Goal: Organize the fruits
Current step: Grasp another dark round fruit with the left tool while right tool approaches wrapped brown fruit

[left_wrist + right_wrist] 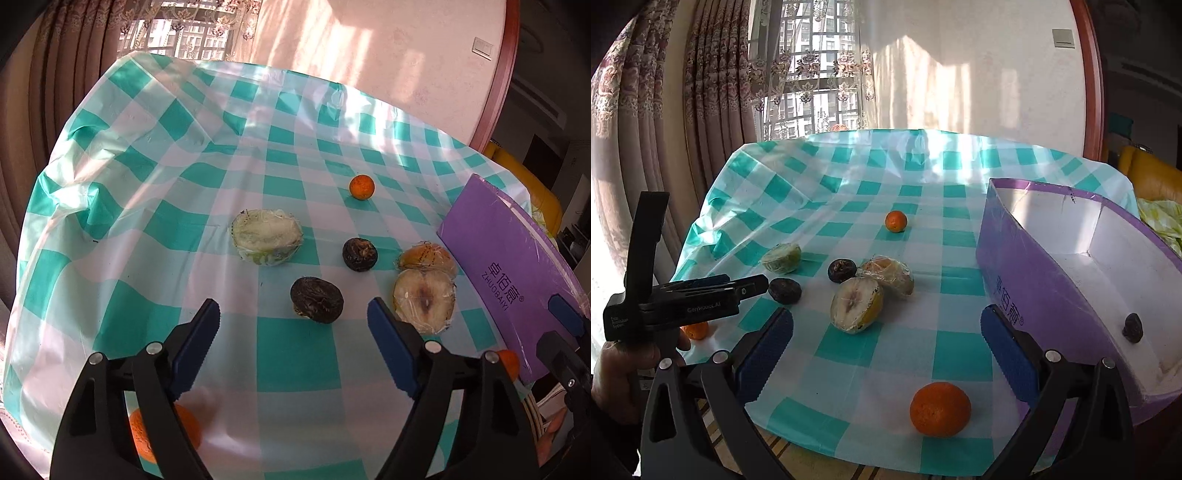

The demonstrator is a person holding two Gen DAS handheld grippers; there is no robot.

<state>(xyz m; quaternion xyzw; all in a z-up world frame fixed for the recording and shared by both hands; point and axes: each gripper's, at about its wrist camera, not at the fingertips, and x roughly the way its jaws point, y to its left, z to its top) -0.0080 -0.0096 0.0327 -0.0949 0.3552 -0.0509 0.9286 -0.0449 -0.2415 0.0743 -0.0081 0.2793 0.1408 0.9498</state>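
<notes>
Right wrist view, checked tablecloth (871, 354), curtained window (812, 74), purple box (1034, 295), both fingers wide open, empty.

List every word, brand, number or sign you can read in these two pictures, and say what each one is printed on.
"ZHUOBAIYI", under three Chinese characters and beside an ® mark: side of the purple box.
"GenRobot.AI": body of the left hand-held gripper, seen from the right wrist view.
Small white label on that gripper's end: too small to read with certainty.
Box lettering in the right wrist view: only partly visible.
No numbers can be read.
</notes>
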